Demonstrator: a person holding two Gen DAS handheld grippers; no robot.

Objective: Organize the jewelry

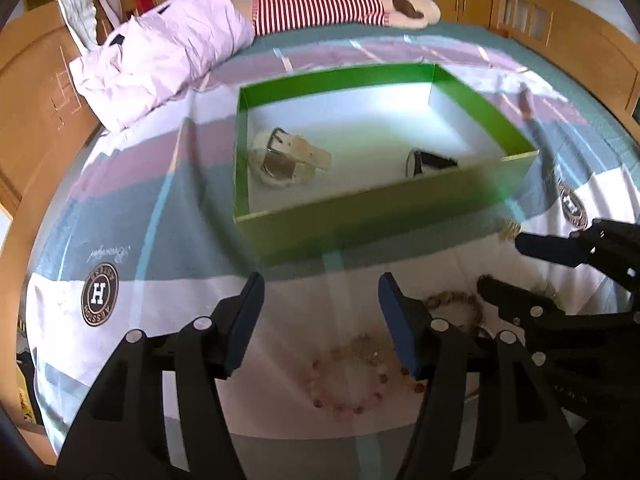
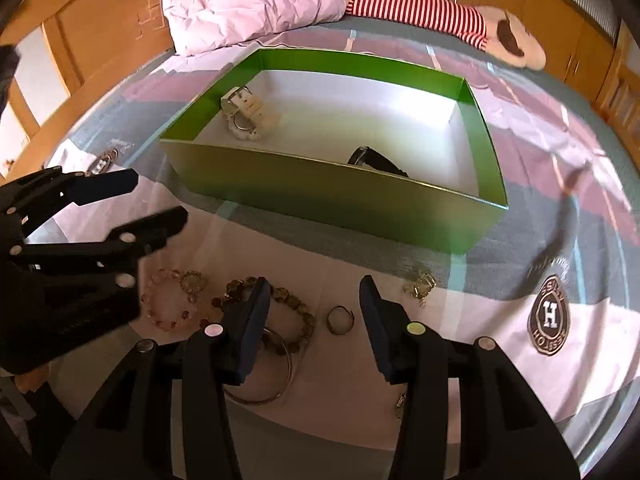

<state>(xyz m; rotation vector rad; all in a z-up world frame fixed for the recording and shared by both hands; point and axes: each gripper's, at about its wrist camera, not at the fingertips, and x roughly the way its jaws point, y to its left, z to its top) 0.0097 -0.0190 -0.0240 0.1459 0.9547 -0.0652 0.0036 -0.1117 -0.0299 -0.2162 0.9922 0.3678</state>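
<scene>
A green box (image 1: pixel 360 216) lies on the bedspread with a white watch (image 1: pixel 288 160) and a black watch (image 1: pixel 428 162) inside. My left gripper (image 1: pixel 321 280) is open and empty above a pink bead bracelet (image 1: pixel 352 380). A brown bead bracelet (image 1: pixel 456 308) lies to its right, beside my right gripper (image 1: pixel 500 260). In the right wrist view my right gripper (image 2: pixel 314 280) is open and empty over a ring (image 2: pixel 341 320). The brown bead bracelet (image 2: pixel 288 300), a metal bangle (image 2: pixel 276 388), the pink bracelet (image 2: pixel 168 300) and a small gold piece (image 2: pixel 420 286) lie near it. The left gripper (image 2: pixel 160 196) hangs at the left.
A crumpled pink quilt (image 1: pixel 160 52) and a red-striped plush toy (image 1: pixel 320 8) lie at the far side of the bed. Wooden bed boards (image 1: pixel 36 112) and wardrobes ring the mattress. The box (image 2: pixel 340 200) stands just beyond the loose jewelry.
</scene>
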